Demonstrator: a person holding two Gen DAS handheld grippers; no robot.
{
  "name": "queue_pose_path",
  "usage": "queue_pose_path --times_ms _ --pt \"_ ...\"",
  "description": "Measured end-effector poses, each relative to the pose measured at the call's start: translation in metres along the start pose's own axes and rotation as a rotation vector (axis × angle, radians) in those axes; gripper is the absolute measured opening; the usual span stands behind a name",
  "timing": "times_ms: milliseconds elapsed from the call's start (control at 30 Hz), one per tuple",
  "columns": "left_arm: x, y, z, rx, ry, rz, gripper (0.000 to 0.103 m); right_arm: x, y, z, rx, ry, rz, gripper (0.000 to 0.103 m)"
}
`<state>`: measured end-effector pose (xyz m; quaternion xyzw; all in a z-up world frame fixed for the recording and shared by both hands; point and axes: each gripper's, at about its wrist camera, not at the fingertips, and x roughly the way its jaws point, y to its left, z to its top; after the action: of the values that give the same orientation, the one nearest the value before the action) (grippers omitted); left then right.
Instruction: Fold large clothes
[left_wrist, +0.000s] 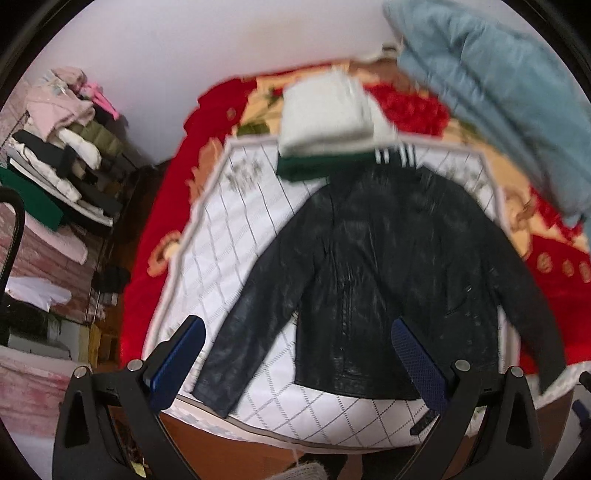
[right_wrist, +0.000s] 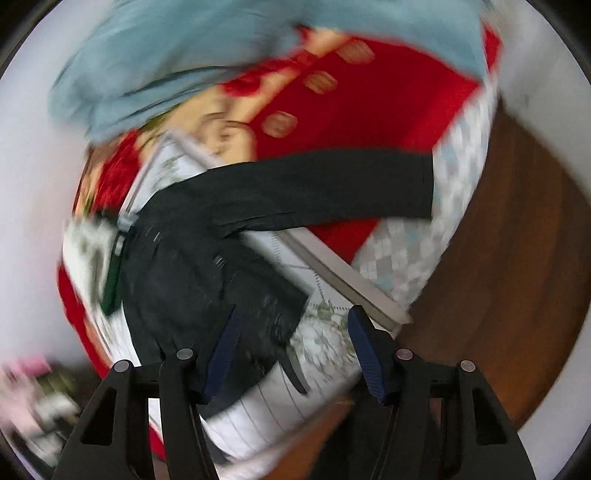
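A black leather jacket (left_wrist: 373, 266) lies spread flat on a white quilted mat (left_wrist: 236, 229) on the bed, sleeves angled out, hem toward me. My left gripper (left_wrist: 295, 350) is open and empty, held above the jacket's hem. In the blurred right wrist view the jacket (right_wrist: 207, 258) shows with one sleeve (right_wrist: 332, 188) stretched across the red blanket. My right gripper (right_wrist: 291, 339) is open and empty above the jacket's lower corner.
A folded white and green garment pile (left_wrist: 325, 129) sits at the jacket's collar. A light blue padded coat (left_wrist: 498, 96) lies at the far right. A red floral blanket (left_wrist: 546, 273) covers the bed. A rack of stacked clothes (left_wrist: 62, 158) stands left. Wood floor (right_wrist: 517, 295) lies beyond the bed edge.
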<state>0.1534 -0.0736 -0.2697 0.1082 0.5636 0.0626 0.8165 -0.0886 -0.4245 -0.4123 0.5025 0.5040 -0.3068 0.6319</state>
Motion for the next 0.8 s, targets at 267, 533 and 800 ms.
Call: queue_pose_path --times_ms 267,533,800 --pt "0.116 -0.087 -0.009 -0.014 0.229 0.023 0.103 0.184 -0.116 0.071 0.458 0.067 0.182 0.063" --pt "0.151 -0.153 0.005 0.038 0.225 0.040 0.103 0.174 -0.103 0.107 0.449 -0.175 0.244 0.027" --pt "0.188 -0.186 0.009 0.020 0.240 -0.002 0.103 0.241 -0.112 0.131 0.578 -0.127 0.289 0.041"
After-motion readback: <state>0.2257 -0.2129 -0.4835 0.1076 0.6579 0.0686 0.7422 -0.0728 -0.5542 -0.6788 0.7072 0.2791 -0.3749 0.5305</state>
